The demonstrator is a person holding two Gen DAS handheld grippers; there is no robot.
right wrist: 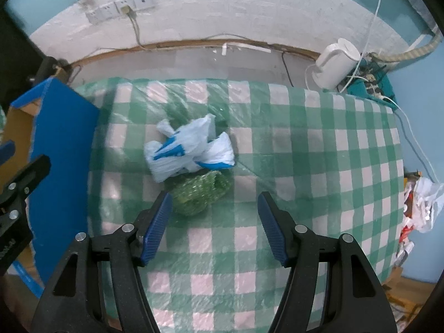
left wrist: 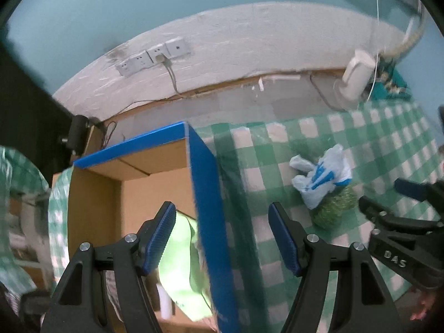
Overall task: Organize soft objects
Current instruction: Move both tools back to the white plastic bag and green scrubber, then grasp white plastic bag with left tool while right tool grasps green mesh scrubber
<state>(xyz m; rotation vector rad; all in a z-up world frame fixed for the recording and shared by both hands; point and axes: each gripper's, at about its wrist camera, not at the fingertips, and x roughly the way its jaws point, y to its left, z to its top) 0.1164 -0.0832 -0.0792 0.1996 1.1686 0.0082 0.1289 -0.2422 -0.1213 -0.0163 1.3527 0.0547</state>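
Note:
A crumpled white and blue plastic bag (right wrist: 191,149) lies on the green checked table (right wrist: 305,166), with a green mesh bundle (right wrist: 199,193) touching its near side. My right gripper (right wrist: 212,224) is open and empty, just short of the green bundle. My left gripper (left wrist: 222,236) is open and empty above the blue edge of a cardboard box (left wrist: 205,208). A light green cloth (left wrist: 183,269) lies inside the box. The bag (left wrist: 322,177) and bundle (left wrist: 333,208) show to the right in the left wrist view.
The blue-sided box (right wrist: 61,149) stands at the table's left edge. A white kettle (right wrist: 335,63) and cables sit on the floor by the back wall. A plastic bag of litter (right wrist: 421,205) hangs off the right.

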